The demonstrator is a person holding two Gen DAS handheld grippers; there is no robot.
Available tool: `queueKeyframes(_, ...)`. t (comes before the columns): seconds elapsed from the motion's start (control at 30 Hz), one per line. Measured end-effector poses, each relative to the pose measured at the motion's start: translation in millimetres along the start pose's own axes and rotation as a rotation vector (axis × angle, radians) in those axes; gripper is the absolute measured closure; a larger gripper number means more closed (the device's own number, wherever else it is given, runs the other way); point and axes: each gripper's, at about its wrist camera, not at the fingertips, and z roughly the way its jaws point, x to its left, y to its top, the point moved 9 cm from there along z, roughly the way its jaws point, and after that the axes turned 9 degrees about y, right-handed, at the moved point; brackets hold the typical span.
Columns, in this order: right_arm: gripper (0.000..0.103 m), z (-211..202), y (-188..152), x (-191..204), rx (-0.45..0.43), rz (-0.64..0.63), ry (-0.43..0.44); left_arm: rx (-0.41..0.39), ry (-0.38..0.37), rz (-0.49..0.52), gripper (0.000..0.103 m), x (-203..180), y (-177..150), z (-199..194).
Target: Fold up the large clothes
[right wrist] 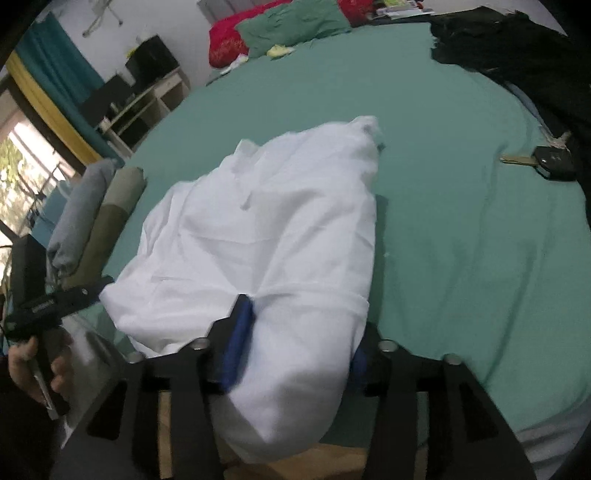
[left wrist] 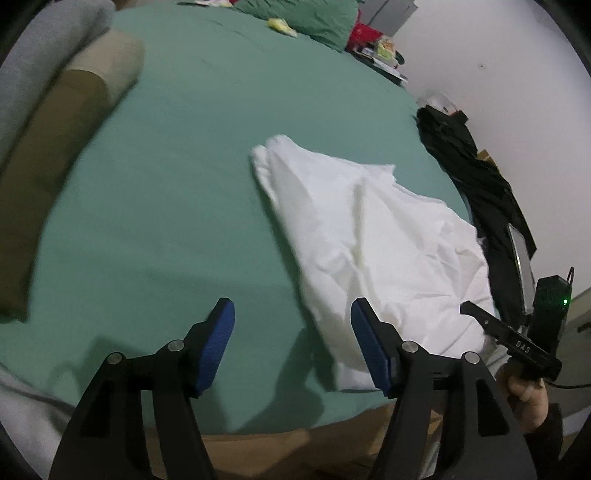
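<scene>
A white garment (left wrist: 369, 229) lies in a long folded strip on the green bedsheet (left wrist: 184, 184), its near end over the bed's front edge. My left gripper (left wrist: 291, 332) hovers open over bare sheet just left of that strip, nothing between its blue pads. In the right wrist view the same garment (right wrist: 266, 221) bulges up between the jaws of my right gripper (right wrist: 304, 314). Cloth drapes over the right pad, and the left pad (right wrist: 238, 343) shows bare blue beside the bulge. The jaws stand well apart and loose around the cloth.
Folded grey and olive-beige clothes (right wrist: 107, 221) lie along the bed's left side. A black garment (left wrist: 480, 184) hangs at the right edge, with a key fob (right wrist: 554, 166) near it. A green pillow (right wrist: 291, 26) and a red one sit at the head. A shelf (right wrist: 147, 103) stands beyond.
</scene>
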Motion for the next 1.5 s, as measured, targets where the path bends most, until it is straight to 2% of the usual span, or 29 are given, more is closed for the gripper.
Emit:
queueKeyframes(0.17, 0.042, -28.6, 26.5, -0.7, -0.116, -0.034, -0.010, -0.012, -0.045, -0.003, 0.030, -19.5, 23.4, 10.6)
queueKeyframes(0.23, 0.040, -33.7, 35.1, -1.9, -0.153, -0.035, -0.005, -0.013, -0.041, -0.012, 0.028, -20.2, 30.0, 18.3)
queueKeyframes(0.33, 0.040, -22.4, 43.6, -5.5, -0.145, -0.025, 0.032, 0.032, 0.028, 0.006, 0.027, -21.3, 40.2, 48.9)
queueKeyframes(0.4, 0.040, -12.0, 44.0, -12.4, -0.132, -0.008, 0.035, 0.016, 0.027, 0.007, 0.024, -23.5, 46.0, 57.1)
queueKeyframes(0.47, 0.046, -0.3, 39.0, -15.2, -0.102, 0.002, 0.050, 0.001, -0.010, -0.011, 0.019, -26.2, 48.8, 58.2)
queueKeyframes(0.6, 0.046, 17.9, 29.9, -26.5, -0.059, 0.042, 0.060, 0.051, -0.201, -0.058, 0.019, -43.9, 46.7, 61.4)
queueKeyframes(0.63, 0.046, 20.9, 29.9, -27.9, -0.056, 0.049, 0.064, 0.072, -0.237, -0.049, 0.019, -52.7, 45.0, 63.7)
queueKeyframes(0.7, 0.046, 24.4, 30.9, -27.7, -0.054, 0.032, 0.052, 0.104, -0.264, -0.001, 0.019, -70.2, 40.2, 69.6)
queueKeyframes(0.8, 0.046, 27.0, 34.0, -26.9, -0.054, 0.023, 0.040, 0.124, -0.220, 0.076, 0.013, -92.5, 40.2, 81.4)
queueKeyframes(0.87, 0.046, 26.5, 34.2, -27.9, -0.057, 0.036, 0.044, 0.136, -0.205, 0.101, 0.013, -100.9, 40.1, 84.5)
queueKeyframes(0.93, 0.046, 25.9, 34.9, -28.7, -0.060, 0.044, 0.048, 0.141, -0.159, 0.149, 0.013, -104.3, 36.4, 87.2)
queueKeyframes(1.07, 0.045, 24.8, 36.0, -27.8, -0.065, 0.068, 0.066, 0.097, -0.065, 0.274, 0.013, -111.1, 35.3, 87.3)
queueKeyframes(1.2, 0.042, 20.9, 32.1, -29.3, -0.056, 0.084, 0.088, 0.075, -0.067, 0.258, 0.013, -112.7, 34.1, 91.5)
queueKeyframes(1.37, 0.035, 21.3, 29.4, -25.4, -0.043, 0.078, 0.090, 0.076, -0.006, 0.316, 0.013, -113.9, 28.6, 90.7)
queueKeyframes(1.47, 0.032, 21.4, 29.5, -22.5, -0.035, 0.061, 0.078, 0.067, -0.006, 0.324, 0.019, -111.4, 29.6, 89.4)
queueKeyframes(1.5, 0.032, 21.1, 29.6, -22.2, -0.035, 0.054, 0.069, 0.064, -0.010, 0.328, 0.023, -124.5, 32.8, 95.2)
